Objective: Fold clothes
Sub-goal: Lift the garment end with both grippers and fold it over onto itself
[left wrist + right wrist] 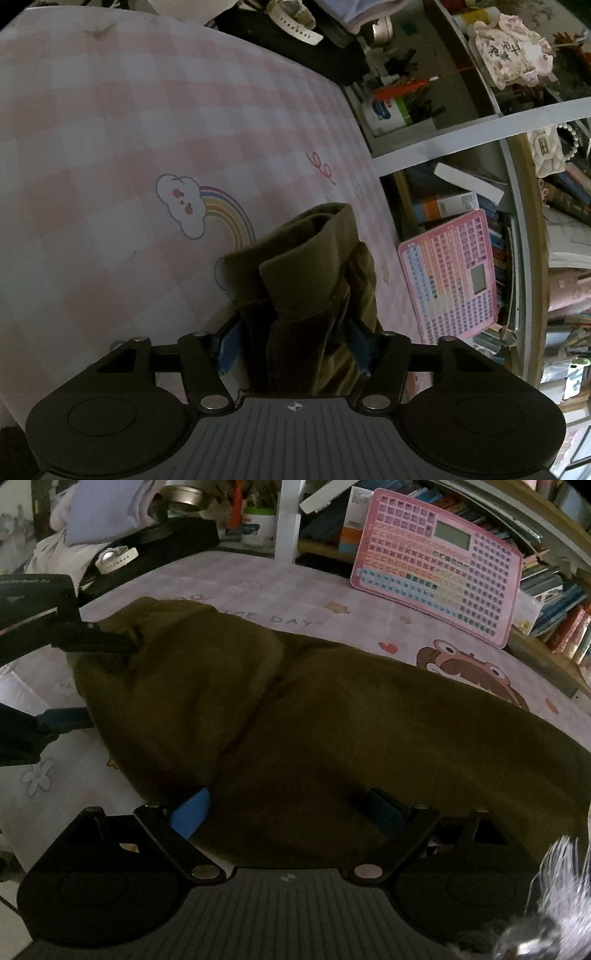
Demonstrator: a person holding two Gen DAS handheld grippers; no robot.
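- Surface: a bed or mattress covered by a pink-and-white checked sheet [147, 110], printed with a cloud and rainbow motif [199, 210] and a cartoon animal face [469, 672].
- Room: dim lighting. A cluttered bookshelf [461, 206] stands directly beside the sheet's edge, holding books, a white jar [384, 114] and small items.
- A pink keyboard-style toy tablet [439, 565] leans against the bookshelf, its lower edge on the sheet.
- A white wristwatch [114, 559] rests on dark items at the far end of the sheet.
- Task item: an olive-green garment [332, 720] lies bunched across the sheet, near the bookshelf side.
- Left gripper [291, 339]: jaws part closed, clamping a thick fold at one end of the garment between the blue pads.
- Right gripper [291, 812]: jaws spread wide, straddling the garment's near edge; whether the pads press the cloth cannot be determined.
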